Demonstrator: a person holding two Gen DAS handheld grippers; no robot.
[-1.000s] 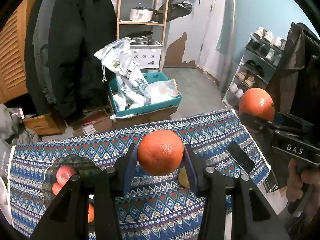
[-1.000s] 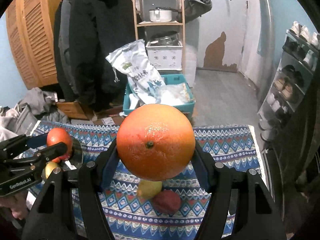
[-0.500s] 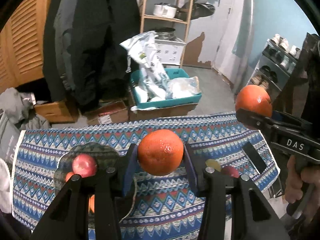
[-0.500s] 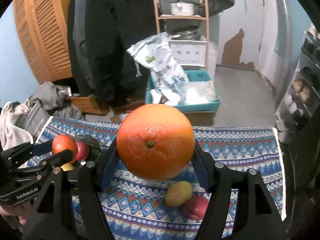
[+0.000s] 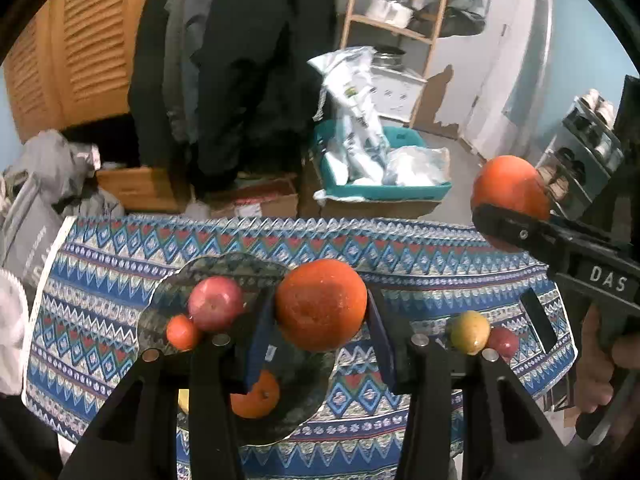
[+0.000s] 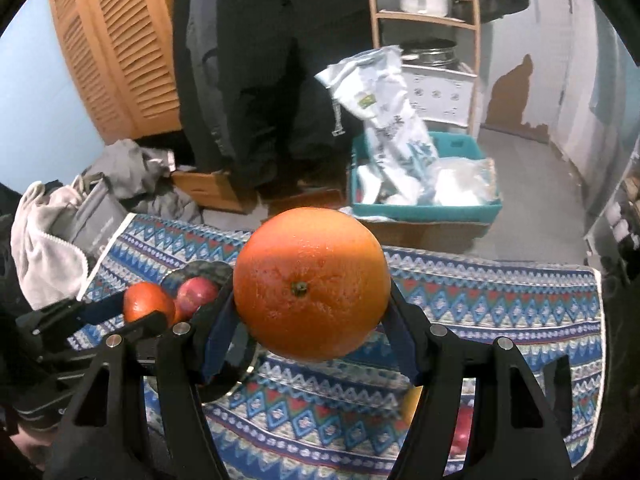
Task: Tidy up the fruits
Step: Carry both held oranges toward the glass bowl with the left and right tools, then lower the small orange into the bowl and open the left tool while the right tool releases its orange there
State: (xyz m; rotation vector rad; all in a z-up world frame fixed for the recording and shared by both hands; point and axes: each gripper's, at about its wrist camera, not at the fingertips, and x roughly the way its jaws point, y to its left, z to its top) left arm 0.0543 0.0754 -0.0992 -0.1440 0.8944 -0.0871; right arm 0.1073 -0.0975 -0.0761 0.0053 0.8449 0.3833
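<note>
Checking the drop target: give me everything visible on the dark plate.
The plate is dark, patterned, with a scalloped rim, maybe glass; it lies flat on the tablecloth at the table's left end. On it are a red apple, a small orange, another orange and a yellow fruit mostly hidden. The left gripper, shut on its own orange, hangs in front and covers the plate's middle. The right wrist view shows only its far rim.
</note>
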